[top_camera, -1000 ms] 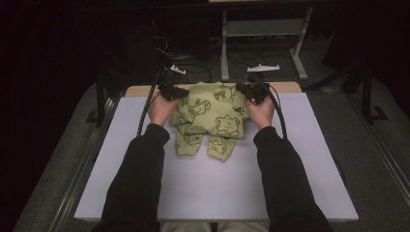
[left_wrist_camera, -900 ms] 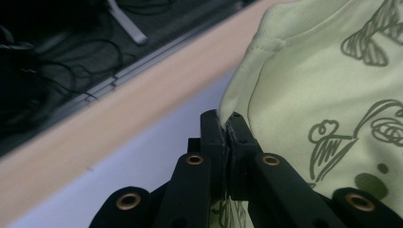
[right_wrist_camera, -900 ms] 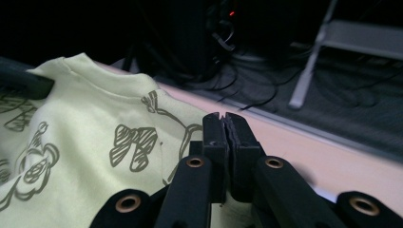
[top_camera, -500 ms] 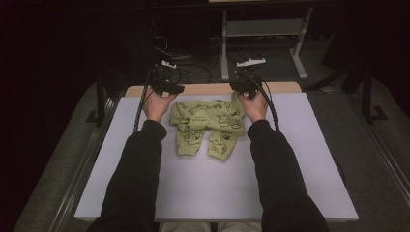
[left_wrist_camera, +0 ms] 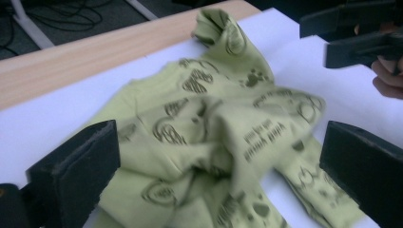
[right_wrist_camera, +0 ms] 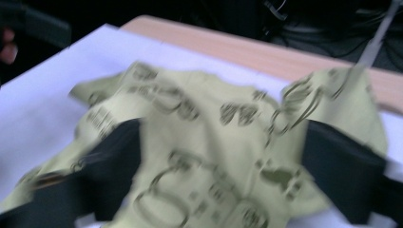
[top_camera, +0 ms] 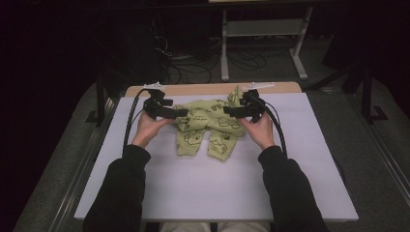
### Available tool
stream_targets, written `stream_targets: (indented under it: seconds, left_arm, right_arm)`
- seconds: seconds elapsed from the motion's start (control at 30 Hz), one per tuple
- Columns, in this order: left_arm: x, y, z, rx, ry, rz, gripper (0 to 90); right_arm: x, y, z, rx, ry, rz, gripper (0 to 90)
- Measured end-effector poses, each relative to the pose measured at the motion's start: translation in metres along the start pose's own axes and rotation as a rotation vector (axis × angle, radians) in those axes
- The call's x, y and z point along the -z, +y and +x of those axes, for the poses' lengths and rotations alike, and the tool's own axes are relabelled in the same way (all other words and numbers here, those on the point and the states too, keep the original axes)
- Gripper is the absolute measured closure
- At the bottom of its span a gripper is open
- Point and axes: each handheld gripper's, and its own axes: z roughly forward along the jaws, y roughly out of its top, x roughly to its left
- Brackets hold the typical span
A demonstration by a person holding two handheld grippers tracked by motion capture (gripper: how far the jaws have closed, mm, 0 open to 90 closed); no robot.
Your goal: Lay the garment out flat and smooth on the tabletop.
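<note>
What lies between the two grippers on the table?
The green garment lies crumpled between the left gripper and the right gripper, seen in the high view.

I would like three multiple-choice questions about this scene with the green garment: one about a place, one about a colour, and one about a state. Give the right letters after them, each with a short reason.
1. Where does the green garment lie?
A. on the white table top, between the two hands
B. on the floor under the table
C. hanging over the person's right sleeve

2. What colour is the print on the garment?
A. bright red
B. dark, on light green cloth
C. white

3. How do the jaws of the left hand-held gripper stand?
A. open, with the cloth lying between them
B. shut on a cable
C. shut on the table edge

Answers:
1 A: the high view shows it flat on the white table top, with a hand at each side.
2 B: the left gripper view shows dark figures on light green.
3 A: both black jaws stand wide apart and do not press the cloth.
</note>
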Motion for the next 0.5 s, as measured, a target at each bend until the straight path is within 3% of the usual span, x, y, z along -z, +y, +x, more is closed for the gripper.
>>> stream_targets:
  seconds: [0.1,0.2,0.3,0.5]
  left_arm:
    - [0.008,-0.007,-0.008,-0.019,-0.027,-0.039,0.0]
    - [0.013,-0.014,-0.018,-0.049,-0.022,-0.039,0.0]
    - [0.017,-0.021,-0.028,-0.094,-0.014,-0.031,0.0]
    - [0.025,-0.04,-0.041,-0.127,-0.074,-0.061,0.0]
  right_arm:
    - [0.009,-0.005,0.007,0.014,0.047,0.025,0.0]
    - [0.018,-0.009,0.01,0.027,0.118,0.031,0.0]
    - [0.024,-0.014,0.015,0.056,0.155,0.035,0.0]
    - [0.028,-0.03,0.023,0.082,0.194,0.07,0.0]
